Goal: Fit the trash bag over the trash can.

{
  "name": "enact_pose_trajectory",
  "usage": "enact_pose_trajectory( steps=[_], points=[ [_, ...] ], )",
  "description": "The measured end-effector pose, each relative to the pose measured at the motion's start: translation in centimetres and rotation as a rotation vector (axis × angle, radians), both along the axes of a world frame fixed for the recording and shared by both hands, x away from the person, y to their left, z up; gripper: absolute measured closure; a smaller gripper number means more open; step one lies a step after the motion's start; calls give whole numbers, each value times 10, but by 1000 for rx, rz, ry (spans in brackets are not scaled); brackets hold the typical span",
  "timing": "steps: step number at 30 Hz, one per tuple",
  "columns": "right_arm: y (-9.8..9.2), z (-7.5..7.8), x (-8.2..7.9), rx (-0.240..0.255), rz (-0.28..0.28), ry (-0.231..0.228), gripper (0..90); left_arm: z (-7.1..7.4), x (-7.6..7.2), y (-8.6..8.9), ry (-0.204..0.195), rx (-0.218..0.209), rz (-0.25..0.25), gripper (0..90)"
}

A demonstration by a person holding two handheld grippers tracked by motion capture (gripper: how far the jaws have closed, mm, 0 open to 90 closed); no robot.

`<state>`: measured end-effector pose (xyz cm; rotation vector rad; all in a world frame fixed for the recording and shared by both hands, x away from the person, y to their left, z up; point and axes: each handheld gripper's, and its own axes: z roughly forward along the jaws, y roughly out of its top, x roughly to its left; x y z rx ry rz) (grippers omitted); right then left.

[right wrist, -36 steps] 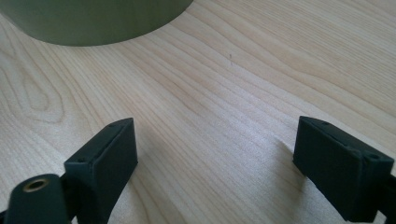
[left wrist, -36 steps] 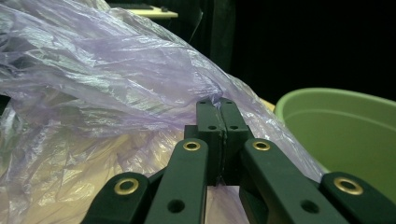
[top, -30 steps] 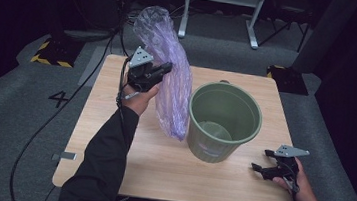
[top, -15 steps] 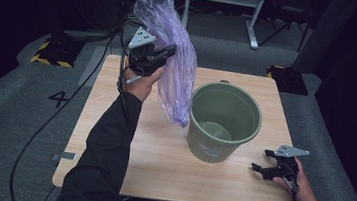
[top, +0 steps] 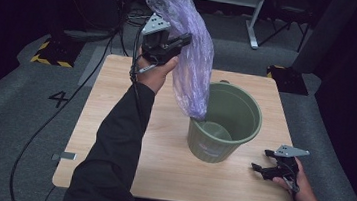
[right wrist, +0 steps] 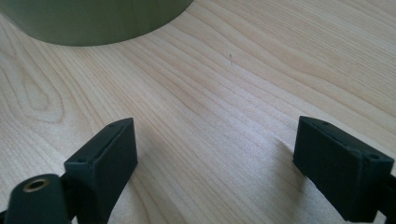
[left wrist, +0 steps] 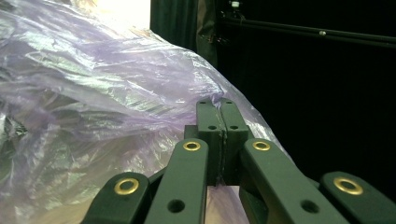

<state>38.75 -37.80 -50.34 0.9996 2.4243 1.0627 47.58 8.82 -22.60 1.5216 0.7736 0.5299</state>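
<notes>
A translucent purple plastic bag [top: 191, 56] hangs high over the table, its lower tip dipping just inside the rim of a green bucket [top: 224, 123]. My left gripper [top: 185, 38] is shut on the bag's edge and holds it up. In the left gripper view the two jaws are pressed together on a fold of the purple bag [left wrist: 93, 102], where my left gripper [left wrist: 220, 109] pinches it. My right gripper [top: 260, 167] rests open on the table at the right of the bucket. In the right gripper view my right gripper [right wrist: 217, 149] has bare wood between its pads, and the bucket [right wrist: 93, 21] stands ahead.
The wooden table [top: 119, 164] stands on grey carpet. A black cable [top: 64, 113] trails off the left gripper down to the floor. A white desk frame [top: 255, 18] and a yellow-striped block [top: 51, 52] stand beyond the table.
My left gripper has risen with the bag and carried it to the right, so the bag's lower tip has come from beside the bucket to its rim. The right gripper has stayed put.
</notes>
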Motion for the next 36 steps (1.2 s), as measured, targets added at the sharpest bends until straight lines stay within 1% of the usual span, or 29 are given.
enact_pose_trajectory(
  steps=[3, 4, 7, 9, 12, 13, 14, 18, 20, 21, 24, 25, 26, 27, 29, 30, 32, 33, 34, 35, 36],
  points=[
    [0, 0, 0, 0, 0, 0, 130, 0, 0, -6, 0, 3, -7, 894],
    [0, 0, 0, 0, 0, 0, 131, -2, 0, -12, 0, -1, -16, 894],
    [0, 0, 0, 0, 0, 0, 131, -9, 1, -20, 11, -23, -28, 894],
    [0, 0, 0, 0, 0, 0, 131, -13, 3, -25, 22, -24, -33, 894],
    [0, 0, 0, 1, 1, -1, 131, -19, 4, -32, 29, -27, -41, 894],
    [0, 0, 0, 1, 1, -1, 131, -19, 4, -32, 29, -27, -41, 894],
    [0, 0, 0, 0, 1, -1, 131, -24, 3, -38, 24, -12, -42, 894],
    [0, 0, 0, 0, 0, 0, 131, -36, -3, -47, 22, 17, -55, 894],
    [0, 0, 0, 0, 0, 0, 131, -43, -5, -50, 31, 19, -68, 894],
    [0, 0, 0, 0, 0, 0, 131, -43, -5, -50, 31, 19, -68, 894],
    [0, 0, 0, 1, -1, 1, 135, -57, -11, -55, 27, 57, -94, 894],
    [0, 0, 0, 1, -3, -1, 142, -57, -11, -55, 27, 57, -94, 894],
    [0, 0, 0, 2, -6, -1, 148, -63, -16, -56, 25, 64, -114, 894],
    [0, 0, 0, 3, -8, -1, 150, -66, -19, -57, 27, 65, -126, 894],
    [-1, 1, 0, 1, -12, 0, 153, -68, -22, -57, 25, 72, -134, 894],
    [-2, 2, 1, -4, -24, 0, 175, -74, -27, -56, 21, 78, -152, 893],
    [-3, 4, 1, 1, -33, -6, 175, -78, -32, -55, 21, 91, -174, 893],
    [-3, 4, 1, 1, -33, -6, 175, -78, -32, -55, 21, 91, -174, 893],
    [-5, 9, 1, 6, -43, -20, 178, -80, -37, -54, 18, 100, -196, 894],
    [-6, 12, 0, 15, -48, -26, 180, -80, -37, -54, 18, 100, -196, 893],
    [-8, 17, -1, 32, -54, -33, 184, -81, -43, -53, 10, 110, -213, 893]
  ],
)
